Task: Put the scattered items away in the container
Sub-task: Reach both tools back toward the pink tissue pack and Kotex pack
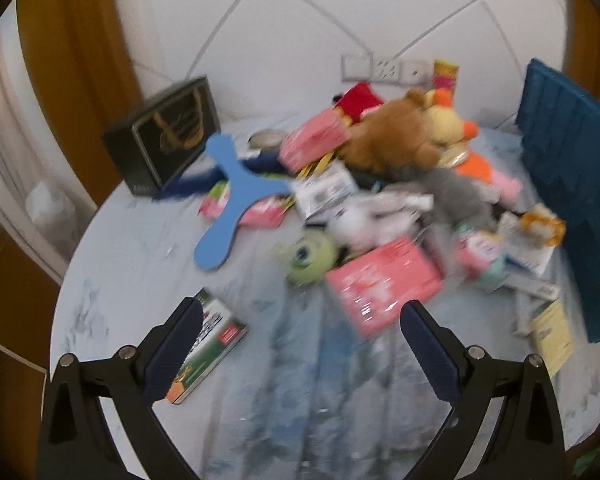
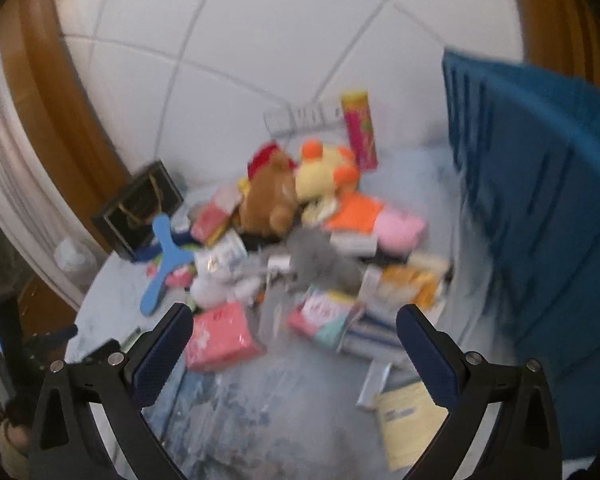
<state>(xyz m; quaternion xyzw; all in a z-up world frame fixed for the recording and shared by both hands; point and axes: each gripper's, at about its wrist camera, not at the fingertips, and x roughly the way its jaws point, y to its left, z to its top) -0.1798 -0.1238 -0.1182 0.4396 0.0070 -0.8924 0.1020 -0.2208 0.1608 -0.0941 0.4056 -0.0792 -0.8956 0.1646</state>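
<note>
A pile of scattered items lies on a round pale marbled table (image 1: 260,380). It holds a brown plush bear (image 1: 392,140), a grey plush (image 1: 456,196), a green one-eyed plush (image 1: 308,258), pink packets (image 1: 384,284), a blue boomerang-shaped toy (image 1: 236,196) and a green box (image 1: 208,344). A blue crate (image 1: 572,184) stands at the right edge; it also shows in the right wrist view (image 2: 540,208). My left gripper (image 1: 300,344) is open and empty above the near table, just short of the pink packet. My right gripper (image 2: 296,344) is open and empty near another pink packet (image 2: 220,340).
A black gift bag (image 1: 168,136) stands at the back left. A pink and yellow tube (image 2: 360,132) stands at the back by the tiled wall. A yellow booklet (image 2: 412,420) and small boxes lie by the crate. Both views are blurred.
</note>
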